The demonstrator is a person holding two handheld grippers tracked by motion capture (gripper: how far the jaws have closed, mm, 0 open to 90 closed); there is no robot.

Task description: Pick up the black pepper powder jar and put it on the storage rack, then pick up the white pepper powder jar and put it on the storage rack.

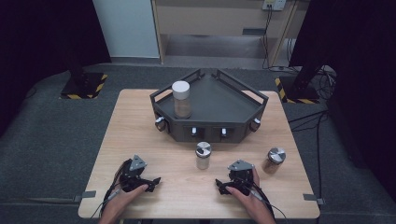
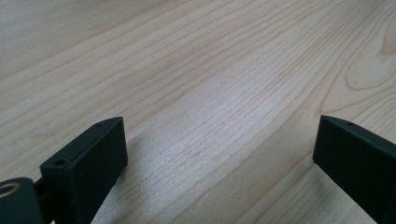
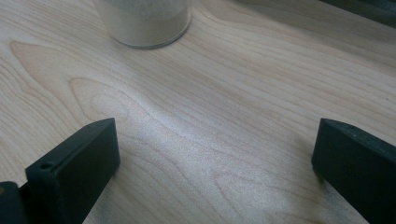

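1. Resting near the front edge of the table, the left gripper and the right gripper are both sitting low with nothing in them.
2. Their jaws are standing wide apart — the two gripper views are showing bare wood between them.
3. One jar with a white lid is already standing upright in the dark tray, close to the tray's left corner.
4. Two jars are still waiting on the table: the silver-lid jar is standing just in front of the tray's front wall, and the brown jar is standing near the right edge.
5. The silver-lid jar is the nearest one to the right gripper — its bottom, full of pale powder, is showing at the top of the right gripper view.
6. So the job is looking about one third done, if all the jars are going into the tray.
7. Next, I think the right gripper is needing to reach forward and close on the silver-lid jar.
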